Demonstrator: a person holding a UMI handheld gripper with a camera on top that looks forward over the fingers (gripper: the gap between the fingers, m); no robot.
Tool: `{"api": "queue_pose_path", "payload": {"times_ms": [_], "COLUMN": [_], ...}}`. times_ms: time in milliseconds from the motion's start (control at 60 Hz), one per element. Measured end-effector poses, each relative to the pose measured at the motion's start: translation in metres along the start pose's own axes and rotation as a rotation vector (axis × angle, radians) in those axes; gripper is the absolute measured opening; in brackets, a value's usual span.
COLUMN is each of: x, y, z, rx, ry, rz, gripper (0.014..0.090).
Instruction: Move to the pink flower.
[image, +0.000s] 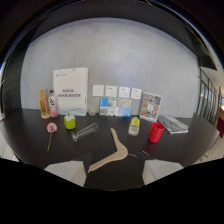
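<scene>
Gripper view, looking across a dark tabletop (100, 150) toward a pale grey wall (125, 55). Far left, near the wall: a tall amber glass bottle (44, 103) standing upright, and just beside it a clear bottle with a printed label (51, 104). Ahead of these, nearer the camera, the pink flower on a thin green stem (51, 128) lies flat on the table, bloom toward the wall, stem trailing back toward the camera; it sits well left of the gripper's line and well apart from the fingers. Next over, a white paper bag with small blue print (70, 91) stands against the wall, and a small lime-green jar with a white cap (69, 121) stands in front of it. A clear glass tumbler (85, 132) lies on its side, just right of the jar. Centre: a pale wooden clothes hanger (111, 151) lies flat, one arm pointing toward the camera. Behind it, three white wall switches (117, 91) and some small blue-and-white boxes (112, 107). Right of centre, a small clear bottle with a yellow label (133, 126), then a red plastic cup (156, 132), upright. Against the wall, a printed picture card (150, 106); farther right, a flat booklet (172, 124). Gripper (113, 172): two pale fingertips (65, 170) show at the bottom, spread wide apart, holding nothing.
</scene>
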Motion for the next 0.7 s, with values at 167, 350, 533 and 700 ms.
{"api": "queue_pose_path", "payload": {"times_ms": [167,350,533,700], "x": [0.004,0.001,-0.038,-0.097], "y": [0.007,0.021,0.041,0.047], "z": [-0.018,-0.044,-0.054,-0.050], "rx": [-0.008,-0.020,-0.069,-0.090], "ry": [0.006,0.012,-0.043,-0.122], "rz": [0.002,-0.001,-0.003,-0.025], "gripper": [0.0854,0.0854,0.0854,0.0858]}}
